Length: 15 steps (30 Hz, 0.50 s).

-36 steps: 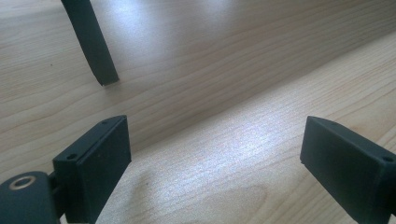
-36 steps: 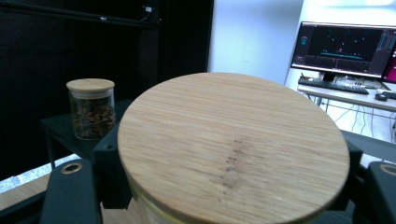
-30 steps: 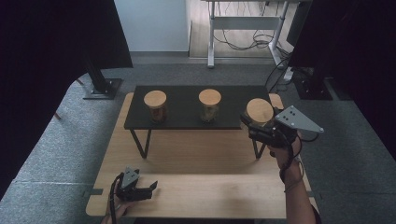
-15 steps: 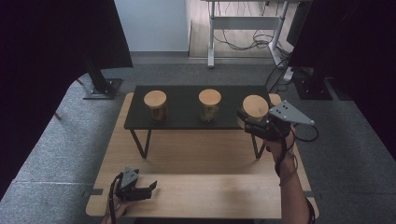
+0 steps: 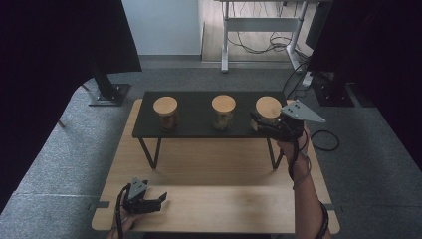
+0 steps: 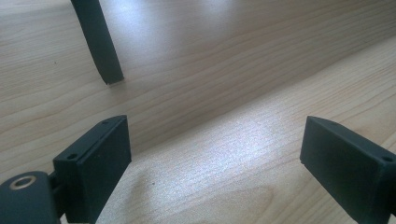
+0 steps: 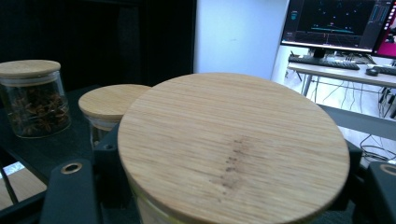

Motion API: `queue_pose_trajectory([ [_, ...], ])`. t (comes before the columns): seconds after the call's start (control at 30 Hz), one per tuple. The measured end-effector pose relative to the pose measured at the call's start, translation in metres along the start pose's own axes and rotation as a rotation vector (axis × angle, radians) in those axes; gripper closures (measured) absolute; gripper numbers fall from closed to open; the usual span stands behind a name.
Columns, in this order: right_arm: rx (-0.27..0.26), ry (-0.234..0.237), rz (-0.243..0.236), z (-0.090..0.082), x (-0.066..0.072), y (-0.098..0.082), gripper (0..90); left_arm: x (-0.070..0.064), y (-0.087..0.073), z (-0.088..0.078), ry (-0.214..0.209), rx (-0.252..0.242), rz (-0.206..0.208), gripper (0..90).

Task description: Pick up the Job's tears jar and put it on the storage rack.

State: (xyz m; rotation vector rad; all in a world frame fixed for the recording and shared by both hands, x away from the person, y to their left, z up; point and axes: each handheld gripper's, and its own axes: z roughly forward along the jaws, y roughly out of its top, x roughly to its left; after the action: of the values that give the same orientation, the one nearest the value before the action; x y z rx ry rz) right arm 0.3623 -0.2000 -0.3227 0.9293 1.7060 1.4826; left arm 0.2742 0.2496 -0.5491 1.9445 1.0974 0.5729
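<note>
Overhead, right tongs (image 5: 263, 121) clamp the jar (image 5: 268, 110); left tongs (image 5: 160, 201) rest wide open.

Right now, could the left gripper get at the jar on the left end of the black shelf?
Probably yes: the left gripper is open low on the wooden table, and nothing blocks the leftmost jar.
</note>
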Motion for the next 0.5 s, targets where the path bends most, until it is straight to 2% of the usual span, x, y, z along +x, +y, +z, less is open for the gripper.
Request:
queue_pose_trajectory([
  [0.5, 0.047, -0.045, -0.009, 0.014, 0.000, -0.012, 24.4, 0.000, 0.000, 0.000, 0.001, -0.001, -0.006, 8.1],
])
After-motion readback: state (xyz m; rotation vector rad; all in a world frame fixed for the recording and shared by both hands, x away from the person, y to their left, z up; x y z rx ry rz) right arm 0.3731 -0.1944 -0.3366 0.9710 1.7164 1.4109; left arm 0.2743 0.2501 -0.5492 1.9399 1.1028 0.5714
